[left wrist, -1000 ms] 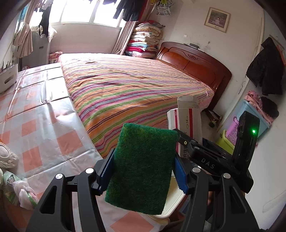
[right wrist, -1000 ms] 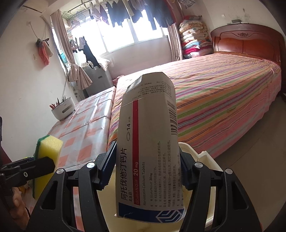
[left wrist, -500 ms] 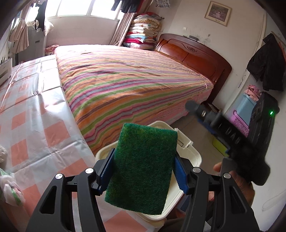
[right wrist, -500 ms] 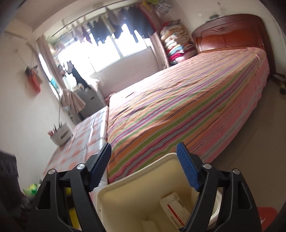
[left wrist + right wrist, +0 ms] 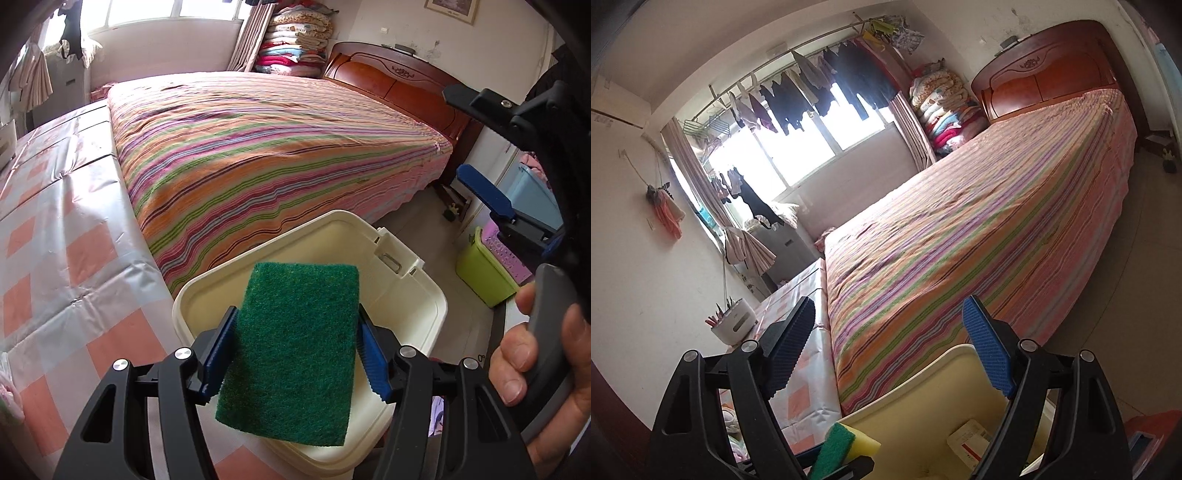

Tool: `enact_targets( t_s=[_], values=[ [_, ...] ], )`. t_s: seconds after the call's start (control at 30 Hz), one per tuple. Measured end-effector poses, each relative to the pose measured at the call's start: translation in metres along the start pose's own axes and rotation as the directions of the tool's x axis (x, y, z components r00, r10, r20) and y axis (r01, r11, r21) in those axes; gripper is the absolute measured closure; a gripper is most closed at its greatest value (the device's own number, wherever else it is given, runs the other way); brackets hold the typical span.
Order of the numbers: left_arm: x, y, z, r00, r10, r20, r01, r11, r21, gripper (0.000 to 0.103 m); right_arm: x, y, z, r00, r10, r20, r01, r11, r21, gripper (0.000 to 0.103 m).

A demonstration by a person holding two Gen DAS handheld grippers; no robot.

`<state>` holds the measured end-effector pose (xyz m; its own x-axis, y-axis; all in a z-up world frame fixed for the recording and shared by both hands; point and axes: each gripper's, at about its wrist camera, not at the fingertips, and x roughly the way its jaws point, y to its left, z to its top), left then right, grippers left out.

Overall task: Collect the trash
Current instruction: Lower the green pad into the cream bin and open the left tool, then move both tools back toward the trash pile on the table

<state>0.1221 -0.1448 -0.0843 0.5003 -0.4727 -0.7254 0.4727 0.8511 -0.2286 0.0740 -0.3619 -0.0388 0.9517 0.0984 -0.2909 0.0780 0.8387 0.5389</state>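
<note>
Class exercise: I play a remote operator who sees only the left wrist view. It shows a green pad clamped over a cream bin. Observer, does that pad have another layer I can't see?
Observer: Yes. The right wrist view shows the sponge has a yellow foam layer behind the green face.
Operator: Is anything in the bin already? The pad blocks my view.
Observer: A white medicine box with a red stripe lies inside the bin.
Operator: Is the right gripper carrying something?
Observer: No. The right gripper has just opened, with nothing between the pads.
Operator: And what sits further along the table by the wall?
Observer: A white holder with pens or similar sticks standing in it.
</note>
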Motion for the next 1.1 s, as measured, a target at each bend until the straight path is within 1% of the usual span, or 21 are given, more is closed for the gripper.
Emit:
enact_targets(
  t_s=[0.17,0.27,0.47,0.53,0.7,0.83,1.0,1.1],
  values=[
    [0.003,0.000,0.000,1.000,0.024,-0.020,-0.024,1.000,0.011,0.030,0.000,0.002,-0.001,1.000,0.007,-0.001,-0.007,1.000,0.002,0.022],
    [0.003,0.002,-0.001,0.999,0.028,-0.025,-0.028,1.000,0.006,0.028,0.002,0.003,-0.002,1.000,0.013,-0.006,-0.013,1.000,0.012,0.022],
    [-0.003,0.010,-0.001,1.000,0.000,-0.011,0.000,0.999,-0.036,0.028,0.005,0.011,-0.001,0.999,0.031,-0.005,-0.031,0.999,0.031,0.020],
    [-0.009,0.015,0.000,1.000,0.002,0.015,-0.001,0.999,-0.052,0.028,0.006,0.013,-0.001,0.999,0.034,-0.006,-0.034,0.999,0.027,0.020],
    [-0.033,0.024,0.001,0.995,0.048,0.086,-0.042,0.997,-0.066,0.028,0.010,0.016,-0.003,0.999,0.042,-0.015,-0.041,0.999,0.033,0.020],
    [-0.056,0.036,0.005,0.988,0.074,0.138,-0.061,0.994,-0.094,0.028,0.013,0.021,-0.005,0.998,0.051,-0.025,-0.051,0.998,0.029,0.020],
    [-0.086,0.055,0.010,0.977,0.112,0.179,-0.087,0.986,-0.143,0.028,0.020,0.037,-0.010,0.996,0.073,-0.052,-0.073,0.997,-0.002,0.020],
    [-0.105,0.069,0.011,0.968,0.149,0.203,-0.113,0.978,-0.176,0.028,0.026,0.048,-0.016,0.994,0.087,-0.072,-0.088,0.996,-0.018,0.020]
  ],
)
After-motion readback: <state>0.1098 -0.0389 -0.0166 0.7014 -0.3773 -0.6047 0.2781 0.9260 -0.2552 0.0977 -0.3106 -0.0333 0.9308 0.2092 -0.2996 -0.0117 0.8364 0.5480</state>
